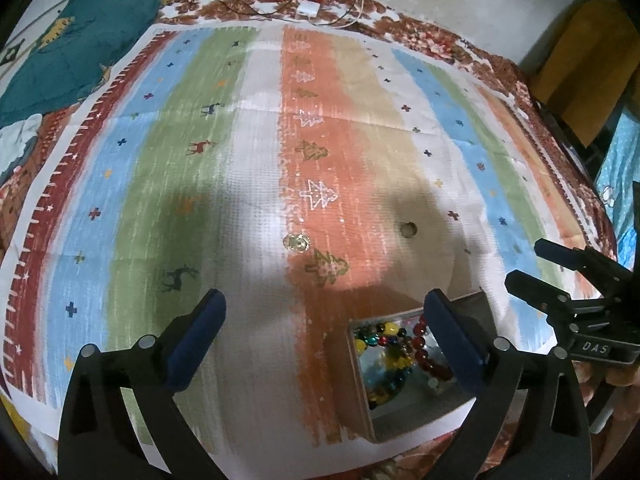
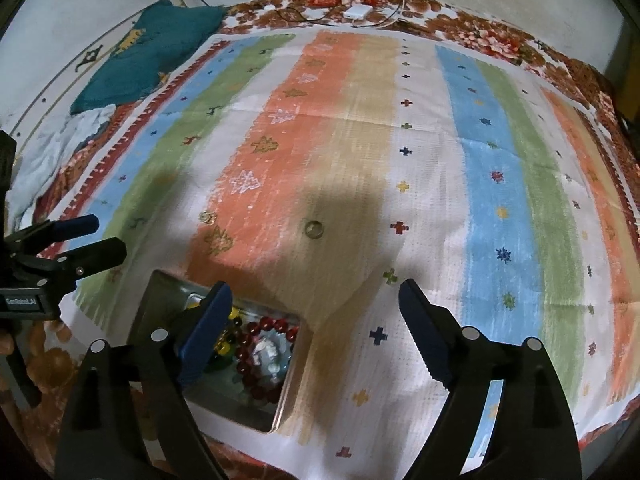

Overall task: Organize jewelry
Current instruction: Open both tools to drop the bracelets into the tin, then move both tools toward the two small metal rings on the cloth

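Observation:
A small metal tin (image 1: 362, 390) near the mat's front edge holds a multicoloured bead bracelet (image 1: 384, 340) and a dark red bead bracelet (image 1: 424, 354). The tin's rim also shows in the right wrist view (image 2: 294, 380), with the red bracelet (image 2: 256, 334) inside. A small gold piece (image 1: 296, 242) lies on the mat beyond the tin; it also shows in the right wrist view (image 2: 208, 216). A round ring-like piece (image 1: 408, 229) lies to its right, and shows again (image 2: 314, 229). My left gripper (image 1: 324, 316) is open and empty above the tin's left side. My right gripper (image 2: 316, 312) is open and empty, right of the tin.
A striped mat (image 1: 256, 168) covers a floral bedspread (image 1: 436, 36). A teal cloth (image 1: 76, 48) lies at the back left. A white charger with cables (image 1: 308, 9) sits at the back edge. The right gripper also shows in the left wrist view (image 1: 528, 264).

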### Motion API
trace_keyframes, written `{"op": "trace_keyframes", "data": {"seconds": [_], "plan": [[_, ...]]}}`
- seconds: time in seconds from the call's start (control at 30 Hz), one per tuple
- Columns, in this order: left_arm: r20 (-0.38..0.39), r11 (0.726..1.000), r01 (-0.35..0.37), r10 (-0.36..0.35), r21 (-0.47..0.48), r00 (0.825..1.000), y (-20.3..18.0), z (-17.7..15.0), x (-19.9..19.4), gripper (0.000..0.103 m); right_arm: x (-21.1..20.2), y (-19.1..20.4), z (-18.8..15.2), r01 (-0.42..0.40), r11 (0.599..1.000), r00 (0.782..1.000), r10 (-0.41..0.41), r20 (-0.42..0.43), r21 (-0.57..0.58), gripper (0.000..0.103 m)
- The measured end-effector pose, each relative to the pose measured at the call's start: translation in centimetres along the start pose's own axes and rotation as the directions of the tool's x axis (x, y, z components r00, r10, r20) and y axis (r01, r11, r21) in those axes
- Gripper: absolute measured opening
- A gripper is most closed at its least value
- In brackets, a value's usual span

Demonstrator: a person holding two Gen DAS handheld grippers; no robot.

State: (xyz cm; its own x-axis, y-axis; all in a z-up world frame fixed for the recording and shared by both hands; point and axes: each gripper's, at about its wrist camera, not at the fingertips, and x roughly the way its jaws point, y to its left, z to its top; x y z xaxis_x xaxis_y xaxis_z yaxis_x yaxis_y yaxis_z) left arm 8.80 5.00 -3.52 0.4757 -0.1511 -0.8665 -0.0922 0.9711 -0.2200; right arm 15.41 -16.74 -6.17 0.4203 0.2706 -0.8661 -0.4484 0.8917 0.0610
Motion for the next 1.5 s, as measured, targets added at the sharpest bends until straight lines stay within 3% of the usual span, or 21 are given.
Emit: {"op": "trace_keyframes", "data": {"seconds": [0.3, 1.5], "plan": [[-0.043, 0.999, -0.039, 0.039, 0.007, 0.998, 0.7, 1.1, 2.2, 0.097, 1.3, 0.0, 1.1, 0.015, 1.000, 1.000, -0.015, -0.014, -0.017, 0.086], [-0.146, 0.997, -0.072, 0.076, 0.031, 0.986, 1.5, 3.7, 8.0, 0.097, 7.4, -0.6, 4.4, 0.029, 0.999, 0.992, -0.032, -0.119, -0.025, 0.086]]}}
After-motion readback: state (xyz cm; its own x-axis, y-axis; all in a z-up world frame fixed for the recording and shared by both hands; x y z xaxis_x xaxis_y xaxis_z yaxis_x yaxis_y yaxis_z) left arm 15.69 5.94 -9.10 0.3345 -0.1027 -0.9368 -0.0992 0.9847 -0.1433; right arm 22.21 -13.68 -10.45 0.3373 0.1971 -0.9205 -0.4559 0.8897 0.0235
